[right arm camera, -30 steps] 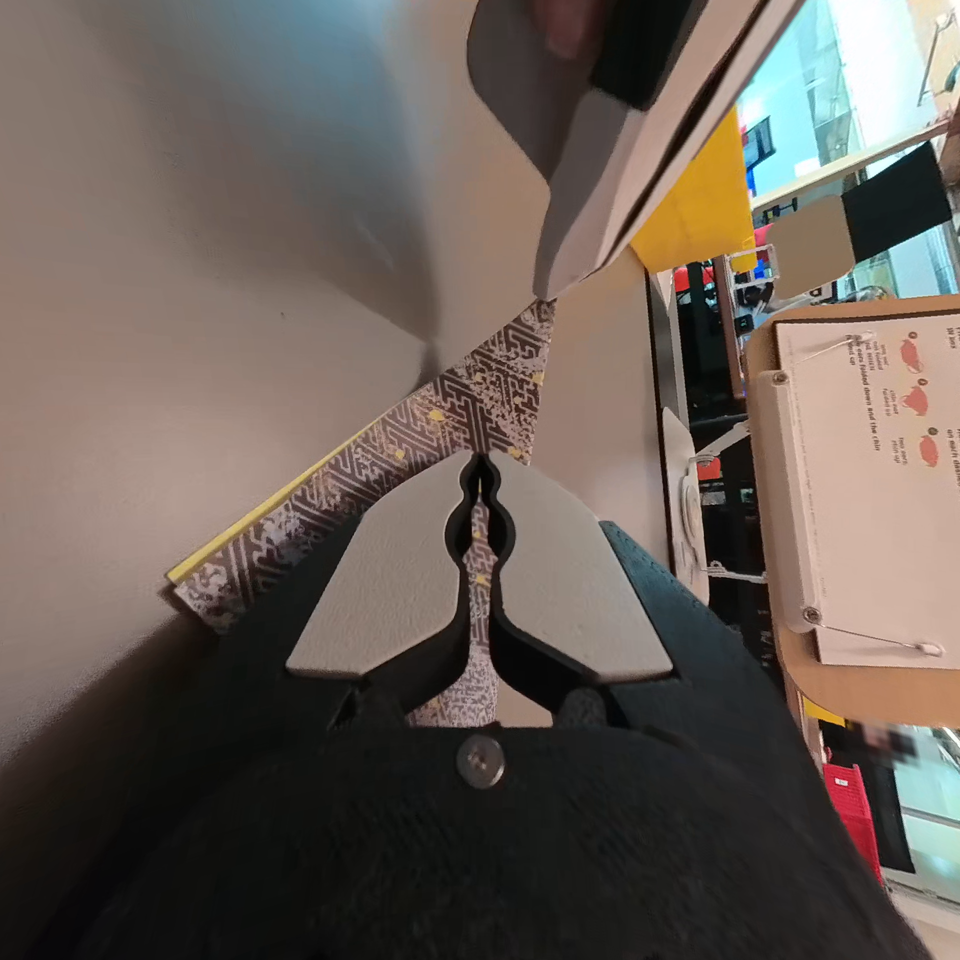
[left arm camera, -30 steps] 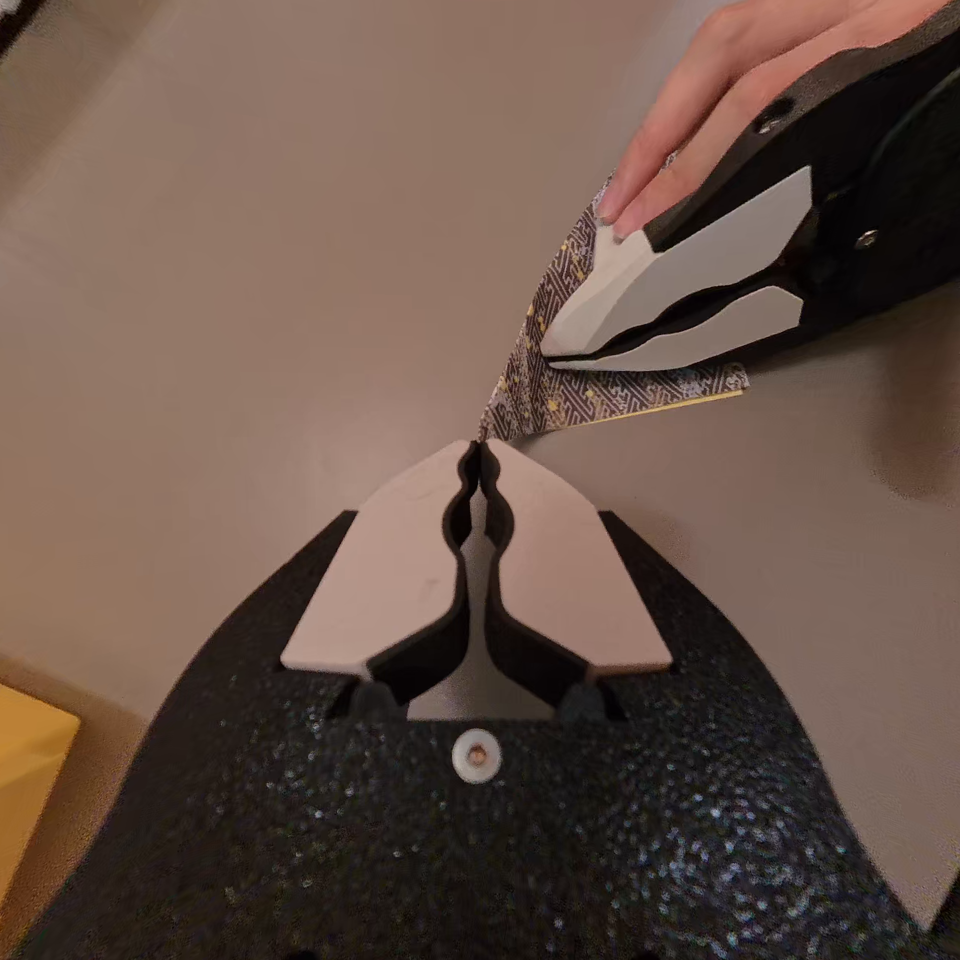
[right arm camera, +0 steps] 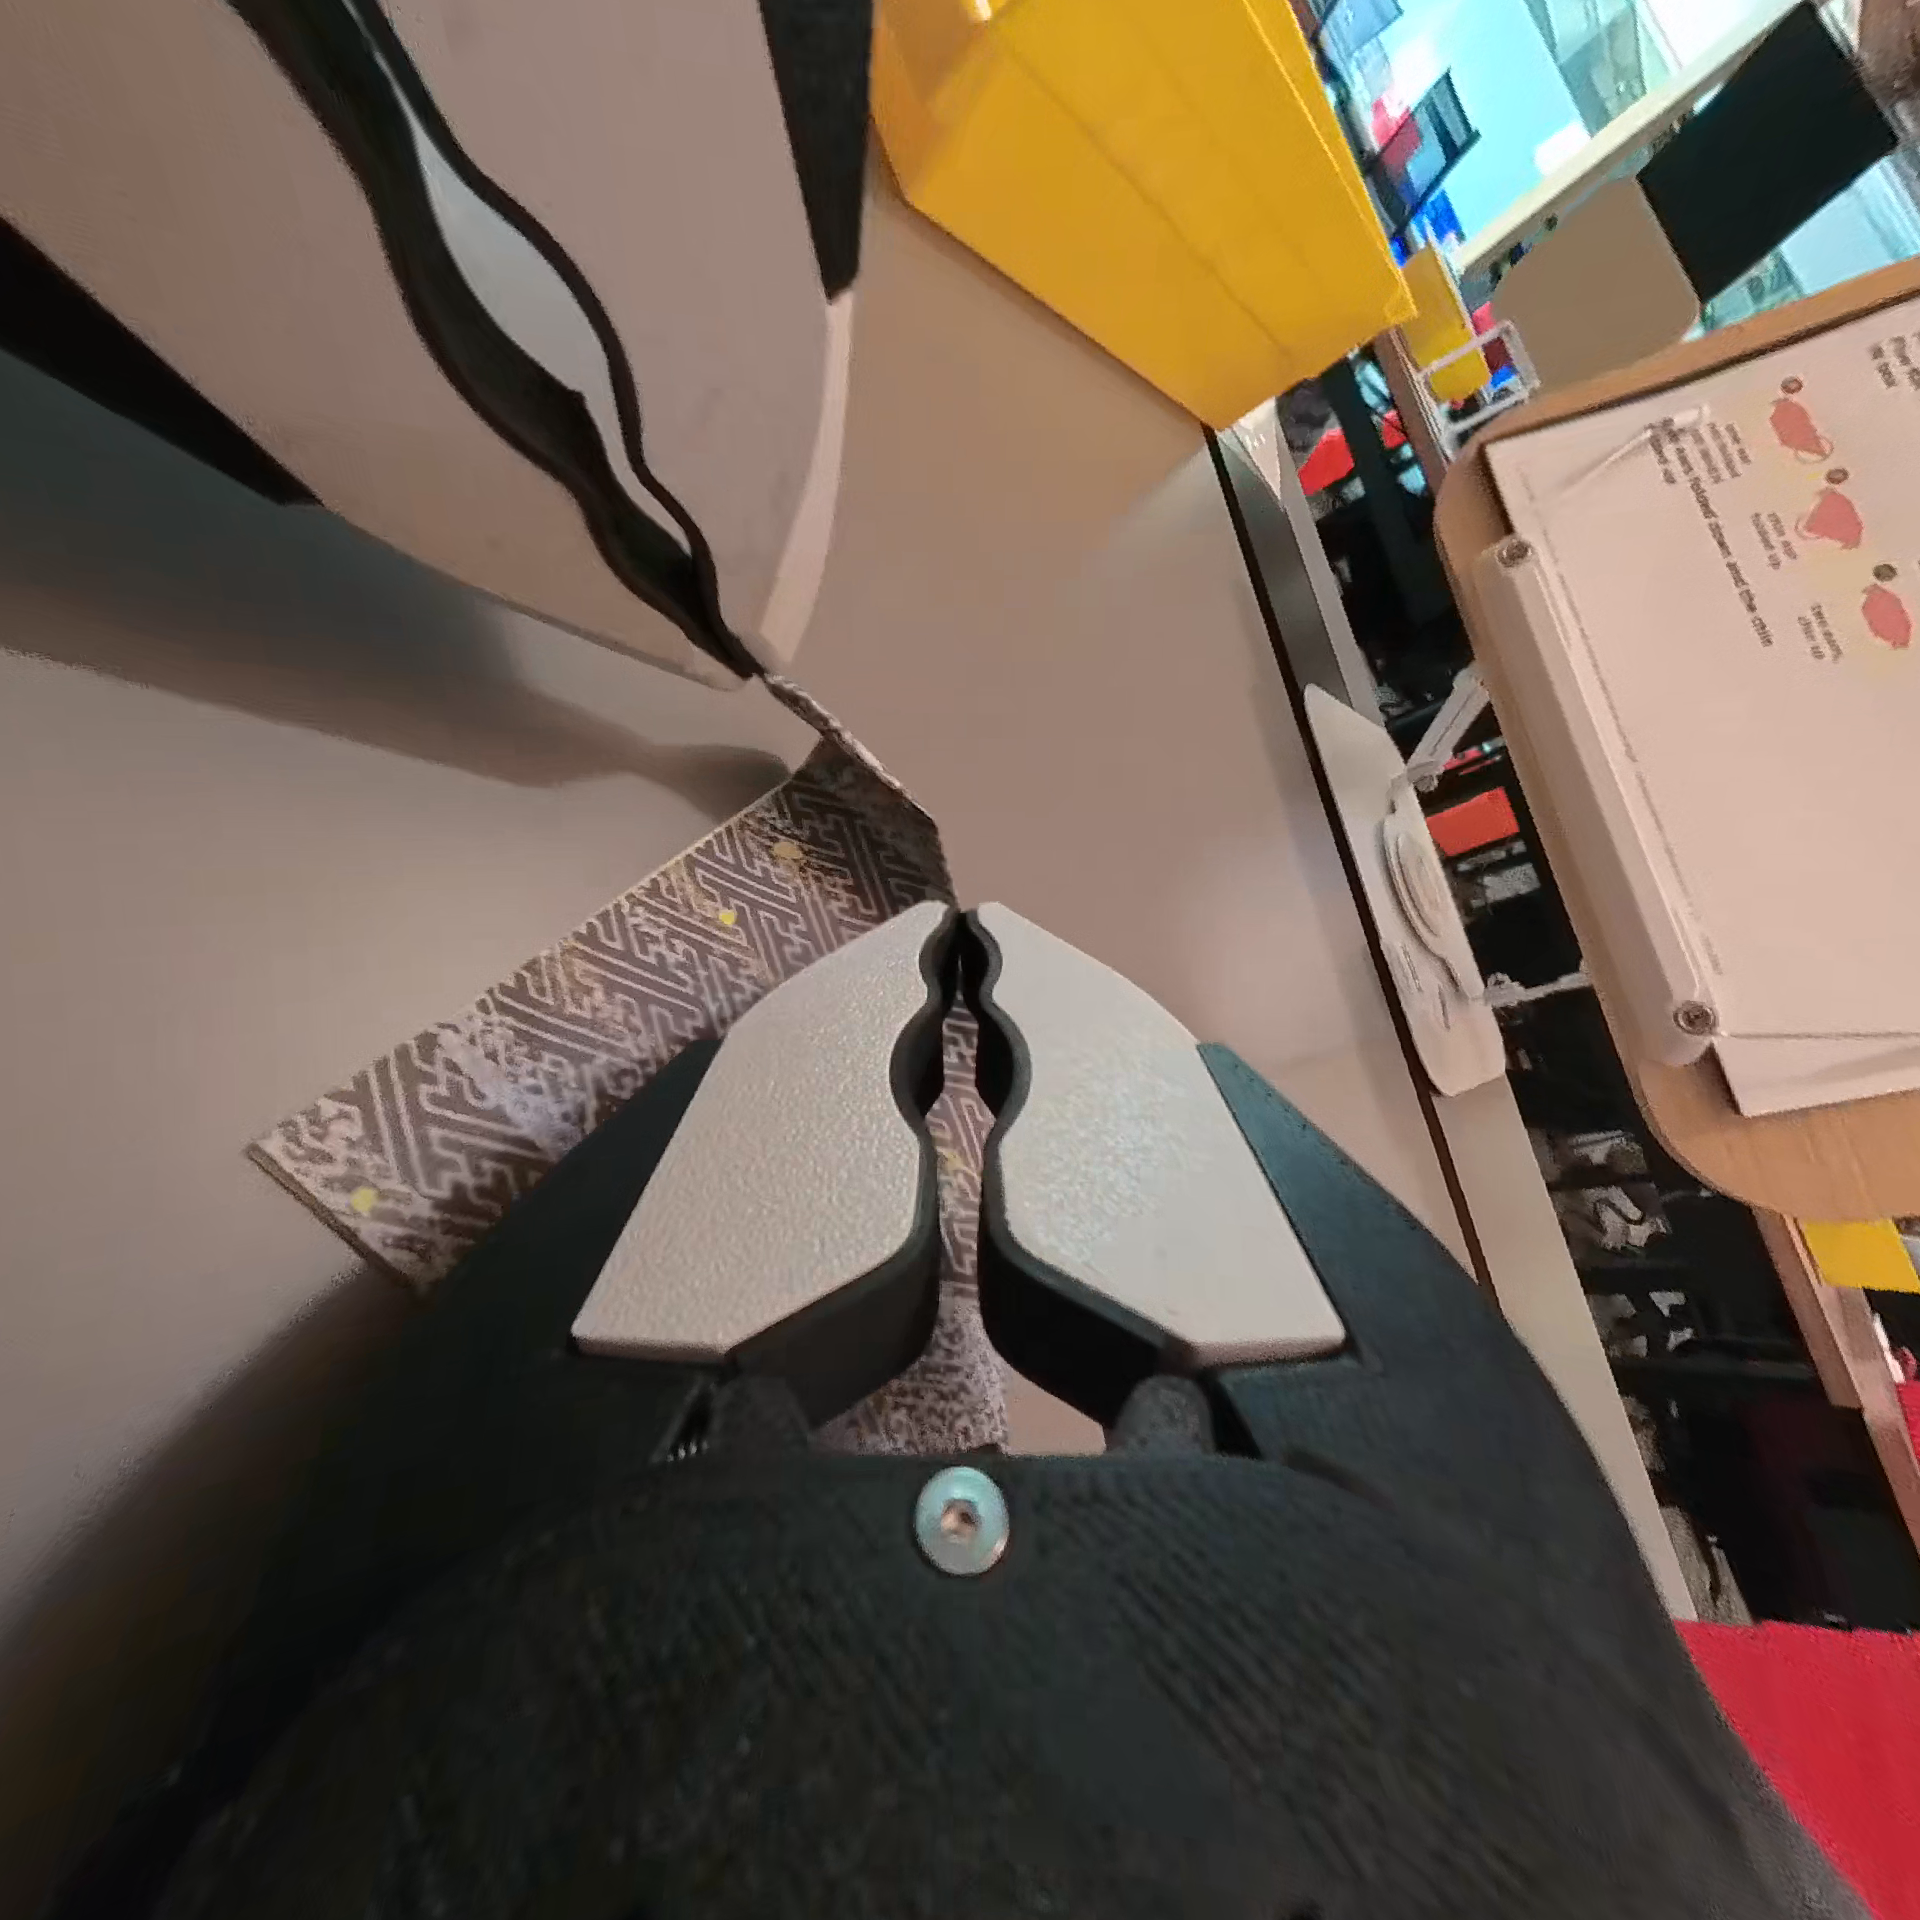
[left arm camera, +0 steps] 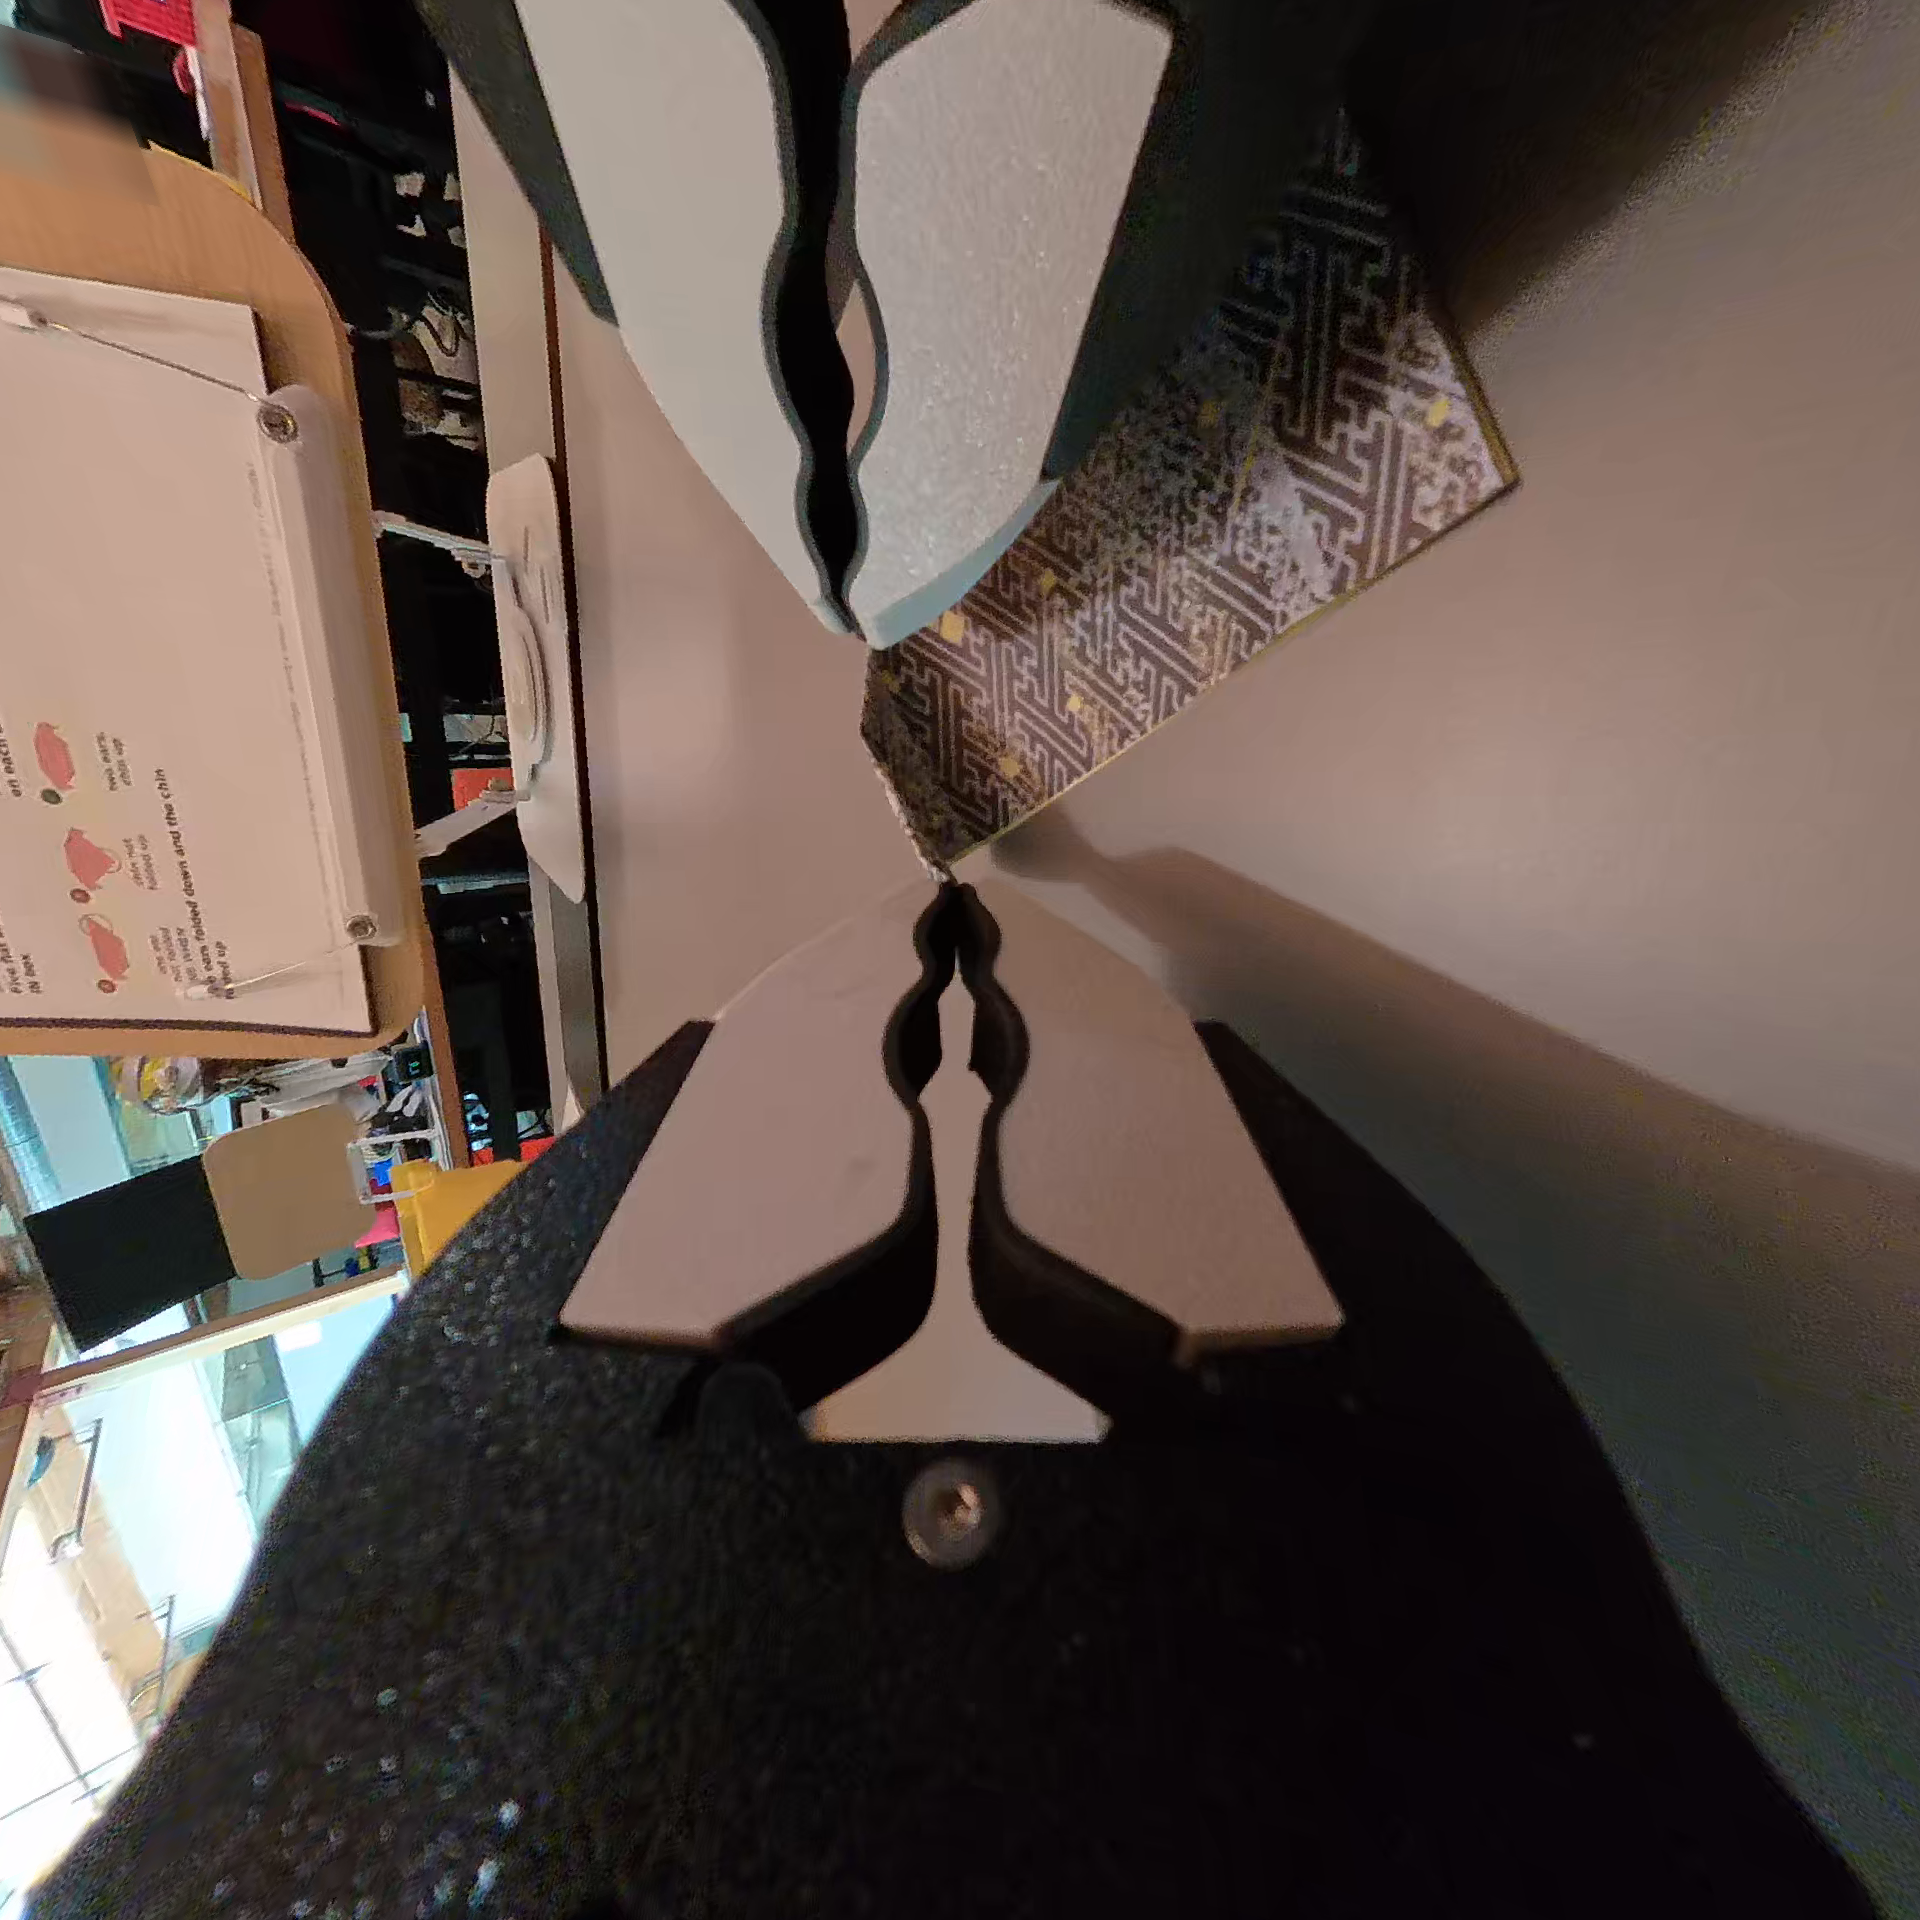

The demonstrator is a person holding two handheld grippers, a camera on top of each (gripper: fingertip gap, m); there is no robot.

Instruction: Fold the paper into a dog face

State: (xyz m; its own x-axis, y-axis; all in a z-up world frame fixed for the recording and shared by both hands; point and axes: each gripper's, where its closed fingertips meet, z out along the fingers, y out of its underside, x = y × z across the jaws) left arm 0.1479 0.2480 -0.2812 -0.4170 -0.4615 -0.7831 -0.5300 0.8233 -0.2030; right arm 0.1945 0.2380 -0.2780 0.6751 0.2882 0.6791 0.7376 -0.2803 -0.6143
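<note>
On the beige table [left arm camera: 1558, 779] near its far edge lies the folded patterned paper [left arm camera: 1122, 644], dark brown with pale maze lines and gold flecks. The left hand-held gripper [left arm camera: 948, 891] has its fingers pressed together, pinching the paper's pointed corner right at the fingertips and lifting that tip off the surface. The right hand-held gripper [right arm camera: 963, 916] is pressed together too, lying over the paper with its tips at the folded edge; whether it pinches the sheet cannot be told. A yellow bin [right arm camera: 1122, 197] stands beyond, near the table's edge.
</note>
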